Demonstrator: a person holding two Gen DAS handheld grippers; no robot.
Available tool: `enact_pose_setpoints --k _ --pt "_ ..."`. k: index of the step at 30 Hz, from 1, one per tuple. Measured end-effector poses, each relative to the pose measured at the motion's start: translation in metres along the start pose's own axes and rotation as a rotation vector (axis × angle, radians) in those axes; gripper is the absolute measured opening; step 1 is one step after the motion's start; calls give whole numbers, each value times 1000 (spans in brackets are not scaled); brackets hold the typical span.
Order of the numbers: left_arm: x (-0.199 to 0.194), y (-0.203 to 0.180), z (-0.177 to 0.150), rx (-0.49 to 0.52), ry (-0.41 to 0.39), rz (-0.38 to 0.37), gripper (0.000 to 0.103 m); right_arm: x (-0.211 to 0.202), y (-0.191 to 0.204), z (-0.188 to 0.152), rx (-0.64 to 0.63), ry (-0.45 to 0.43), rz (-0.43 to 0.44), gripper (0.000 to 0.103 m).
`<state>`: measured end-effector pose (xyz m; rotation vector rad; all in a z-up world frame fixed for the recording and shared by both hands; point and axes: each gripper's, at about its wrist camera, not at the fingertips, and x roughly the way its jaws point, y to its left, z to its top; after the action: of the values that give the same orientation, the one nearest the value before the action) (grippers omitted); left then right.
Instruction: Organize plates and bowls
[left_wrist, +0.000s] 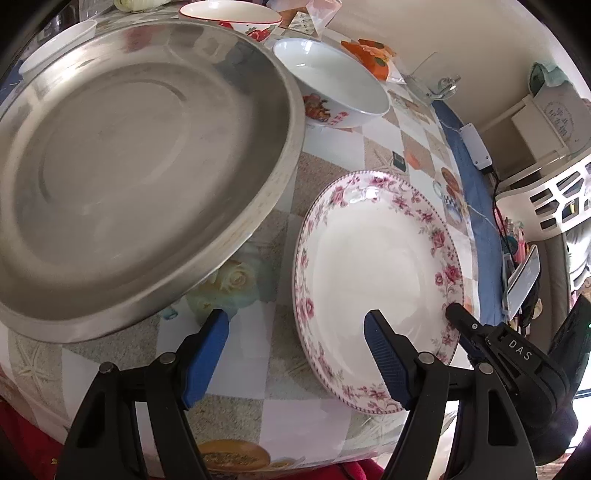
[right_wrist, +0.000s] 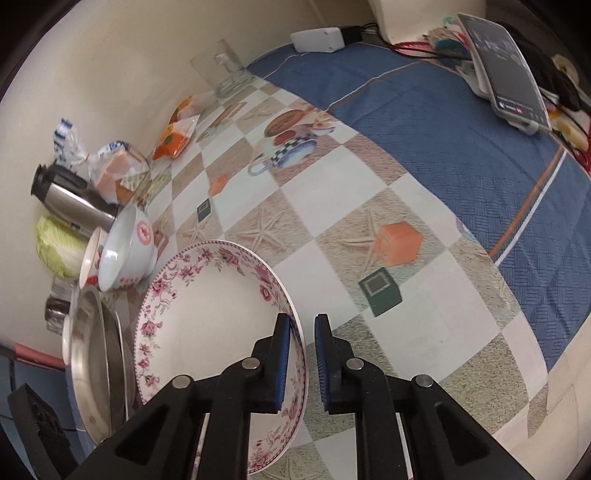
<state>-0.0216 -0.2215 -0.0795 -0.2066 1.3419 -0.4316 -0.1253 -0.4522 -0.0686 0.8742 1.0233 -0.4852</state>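
right hand-held gripper (right_wrist: 299, 365): its jaws are nearly closed, pinching the near-right rim of the floral plate (right_wrist: 218, 317), one blue pad inside the rim and one outside.
left hand-held gripper (left_wrist: 295, 354): its jaws stand wide apart with nothing between them, hovering just over the table (left_wrist: 332, 155); its right pad hangs over the plate's near edge, its left pad over bare cloth.
floral plate: it sits right in front of both grippers on the patterned tablecloth, and from the right wrist it looks tipped up on the gripped side.
risk at the rim: the grip is a thin bite on glazed china; I reckon it could slip if lifted fast, and the plate would drop back or slide off the near table edge.
steel pan (left_wrist: 140, 177): just left of the plate, ahead of the left gripper, rim raised; swinging the plate that way could knock it.
white bowl (left_wrist: 332, 85): beyond the pan and plate, close enough to be clipped by a wide carry.
red-rimmed bowl (left_wrist: 229, 18): farther back still, safe for now.
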Motion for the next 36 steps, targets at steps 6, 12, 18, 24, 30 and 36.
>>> enact_pose_setpoints --k 6,12,18,24,30,36 --pt "5 -4 3 0 -14 -42 54 3 -1 1 6 7 22 15" --pt "11 0 7 -22 -26 -84 33 11 -3 2 16 20 52 15" --pt "14 3 10 -28 -33 -125 30 15 -3 2 17 16 71 15" --pt "16 2 13 -5 -58 -141 30 17 -4 3 28 5 83 15" --pt "17 3 17 0 -71 -161 30 17 -2 4 13 -2 79 15" --pt "18 2 19 21 -87 -119 17 15 3 3 -28 -15 51 14"
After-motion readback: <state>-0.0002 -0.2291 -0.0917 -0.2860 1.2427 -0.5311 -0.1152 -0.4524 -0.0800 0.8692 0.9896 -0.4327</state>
